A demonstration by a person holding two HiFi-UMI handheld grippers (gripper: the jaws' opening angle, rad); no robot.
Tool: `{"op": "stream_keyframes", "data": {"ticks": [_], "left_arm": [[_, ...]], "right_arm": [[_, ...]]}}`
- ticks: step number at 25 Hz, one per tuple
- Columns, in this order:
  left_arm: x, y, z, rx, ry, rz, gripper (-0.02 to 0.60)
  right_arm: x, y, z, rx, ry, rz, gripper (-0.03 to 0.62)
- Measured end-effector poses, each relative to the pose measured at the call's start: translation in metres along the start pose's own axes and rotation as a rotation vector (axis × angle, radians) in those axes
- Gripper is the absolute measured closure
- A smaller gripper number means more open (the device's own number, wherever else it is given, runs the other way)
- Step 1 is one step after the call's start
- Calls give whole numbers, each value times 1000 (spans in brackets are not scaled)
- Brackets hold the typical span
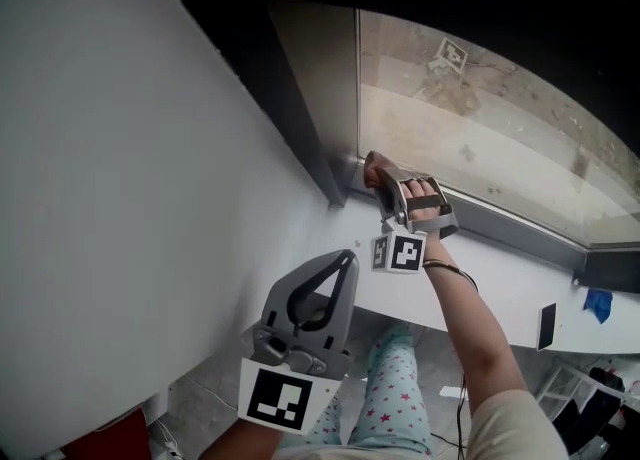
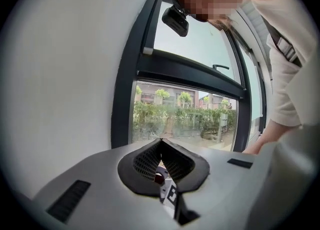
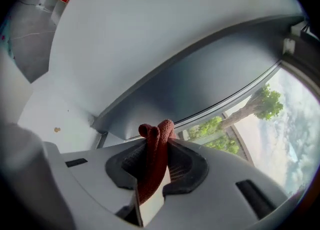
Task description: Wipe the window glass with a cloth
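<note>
Cloth [image 3: 151, 161] is a red bunched strip clamped betw. the jaws of the right gripper [image 3: 159, 135], w/ a folded end poking out past the tips. In the head view that gripper sits at the bottom left corner of the window glass [image 1: 490, 113], where the dark upright frame [image 1: 300, 98] meets the grey bottom rail [image 1: 520, 226]. We can't say for sure whether the cloth actually touches the pane there (the hand [image 1: 420, 190] and gripper body cover the contact spot). Left gripper [image 1: 348, 258] hangs lower, off the edge of the white sill [image 1: 500, 283] and well apart from the glass. Its jaws are pressed together w/ nothing in them, as its own view shows.

What counts for the next stroke, as we judge it: from the cloth the pane spreads up and to the right, long axis along the rail. So the wipe should run rightwards or upwards, away from the corner. Right gripper is the nearer one; the left isn't needed.
</note>
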State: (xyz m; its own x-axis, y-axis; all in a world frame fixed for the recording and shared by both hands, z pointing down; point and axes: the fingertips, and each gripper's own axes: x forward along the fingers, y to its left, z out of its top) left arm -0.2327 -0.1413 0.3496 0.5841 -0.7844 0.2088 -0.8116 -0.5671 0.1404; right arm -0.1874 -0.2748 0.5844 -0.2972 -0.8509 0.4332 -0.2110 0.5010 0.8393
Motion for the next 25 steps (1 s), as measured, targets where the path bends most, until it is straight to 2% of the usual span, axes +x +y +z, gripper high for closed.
{"op": "stream_keyframes", "data": {"ticks": [5, 8, 12, 16, 21, 25], "left_arm": [[-3, -19, 43, 48, -92, -71, 560], [-7, -33, 64, 91, -118, -105, 560], [-6, -50, 82, 110, -115, -150, 560], [6, -70, 87, 112, -82, -193, 560], [16, -91, 96, 122, -109, -217, 560], [20, -97, 94, 107, -106, -212, 560]], "right_arm": [[-120, -122, 45, -33, -132, -184, 503], [-185, -180, 56, -111, -124, -274, 503], [-228, -244, 53, -264, -69, -392, 503], [-233, -272, 42, -352, -29, -416, 503], [-233, -294, 38, -372, -15, -486, 503], [-226, -293, 31, -409, -26, -491, 503]]}}
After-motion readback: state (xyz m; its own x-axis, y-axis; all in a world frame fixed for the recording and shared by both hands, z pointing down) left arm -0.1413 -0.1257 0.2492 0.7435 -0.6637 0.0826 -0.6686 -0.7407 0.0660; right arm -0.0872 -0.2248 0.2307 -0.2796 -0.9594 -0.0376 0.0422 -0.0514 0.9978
